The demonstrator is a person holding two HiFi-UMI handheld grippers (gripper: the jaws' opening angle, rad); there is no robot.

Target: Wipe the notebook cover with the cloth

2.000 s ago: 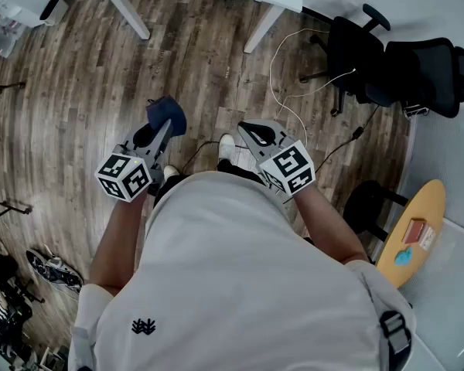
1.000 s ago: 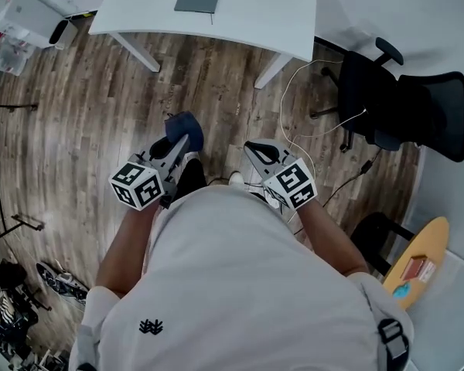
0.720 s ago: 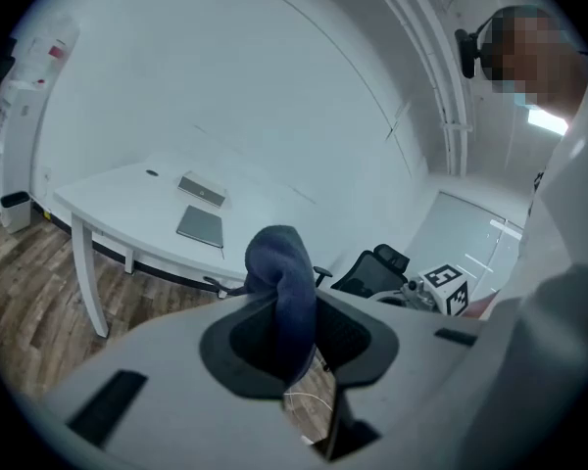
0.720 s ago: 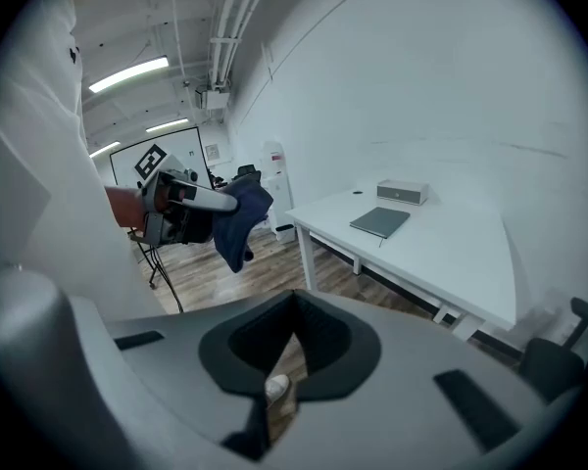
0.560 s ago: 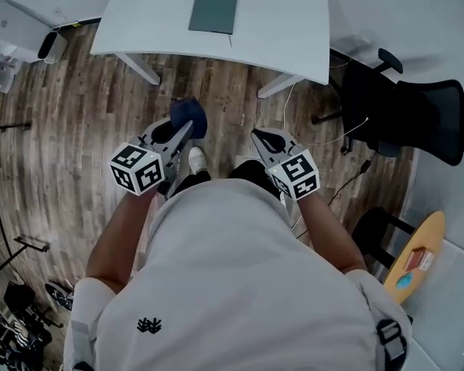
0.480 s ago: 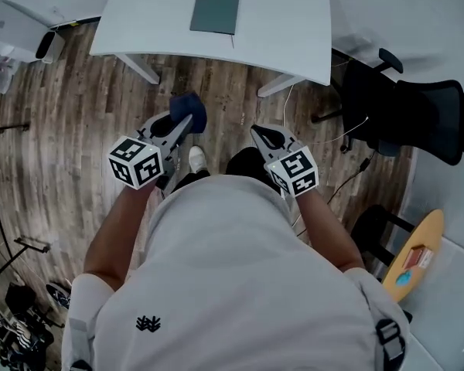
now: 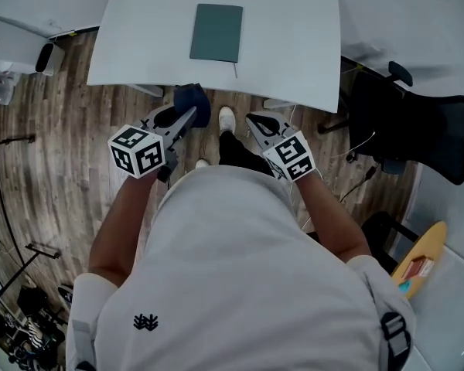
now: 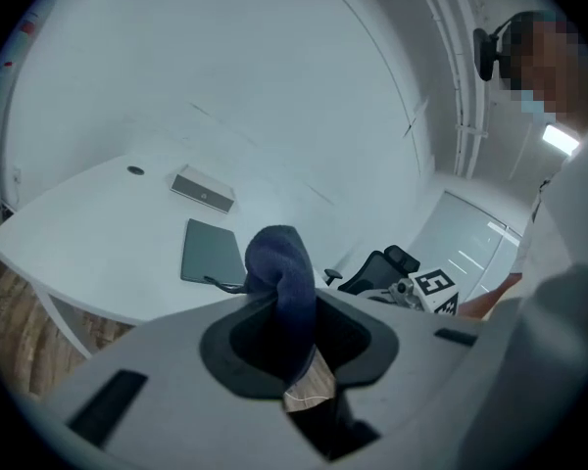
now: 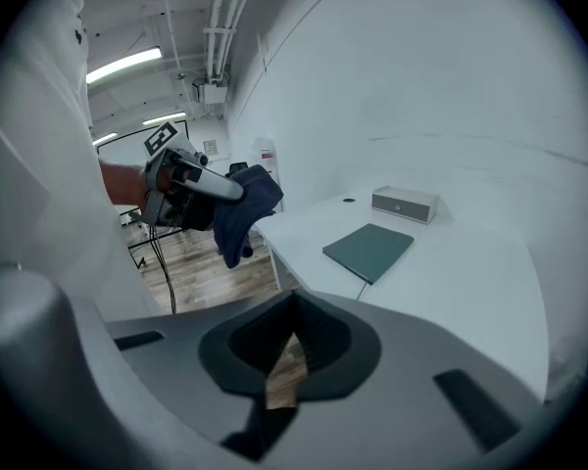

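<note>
**Cloth in hand, notebook not yet reached**

The dark blue cloth (image 8: 279,262) is pinched by the jaws of the left gripper (image 7: 187,117) and hangs bunched over their tips. The jaws of the right gripper (image 7: 253,119) are pressed together on nothing (only floor is seen through the slit between them). The grey-green notebook (image 7: 216,32) lies shut and flat on the white tabletop (image 7: 294,45). Both grippers are held on the person's side of the notebook, well apart from it. A small box (image 9: 405,202) is set beyond the notebook, and a thin ribbon (image 7: 235,69) trails from the notebook's near edge.

Wiping is judged not to have begun, and the approach is the step in hand. The notebook is pinned by nothing, so it could be pushed toward the box by the first stroke unless it is steadied. Because the cloth is gripped as a narrow wad, the cover might be scraped by the hard jaw tips if the gripper is brought down too steeply. The ribbon could also be snagged and dragged.
</note>
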